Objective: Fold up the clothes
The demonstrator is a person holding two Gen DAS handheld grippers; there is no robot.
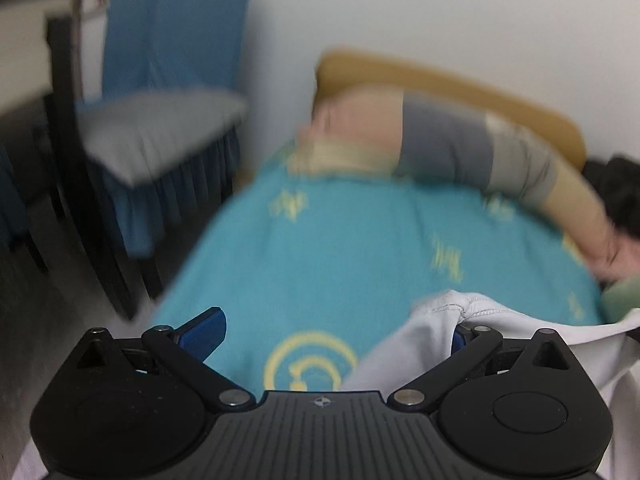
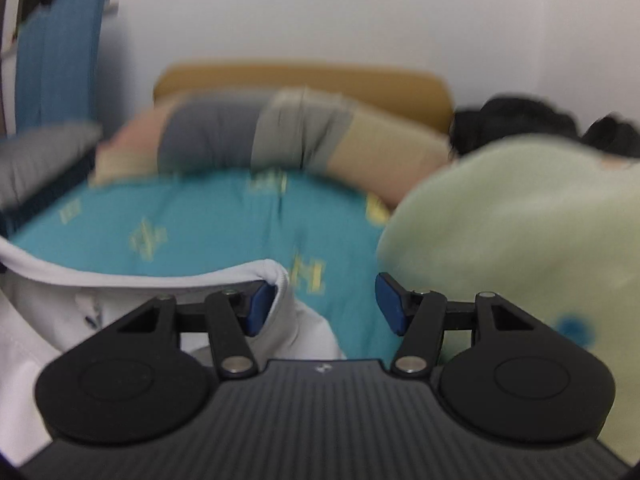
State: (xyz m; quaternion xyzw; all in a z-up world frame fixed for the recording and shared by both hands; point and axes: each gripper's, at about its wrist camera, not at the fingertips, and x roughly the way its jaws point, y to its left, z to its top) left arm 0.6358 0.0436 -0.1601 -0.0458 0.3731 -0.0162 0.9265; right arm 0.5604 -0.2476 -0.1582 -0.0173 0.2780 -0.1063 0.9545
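**Op A:** Where's the garment on your side? My left tool [image 1: 336,334] is spread wide, and the white garment [image 1: 424,344] is draped over its right finger, with nothing pinched between the pads that I can see

**Op B:** Same here. My right tool [image 2: 326,306] is also spread, and the white hem lies across its left finger. The cloth hangs between us at the near edge of the bed [image 2: 192,216], the one with the teal patterned sheet

**Op A:** So I'd call this the very start of a fold: the garment is gathered, not laid flat. The frames are blurred, so I can't tell how much of it rests on the sheet

**Op B:** Agreed. Next we each need to press shut on a hem corner, then draw it out flat toward the middle of the bed

**Op A:** Mind the pale green cloth [image 2: 520,240] at your right, and the stack of folded clothes [image 1: 440,148] along the far edge by the headboard [image 1: 460,80]
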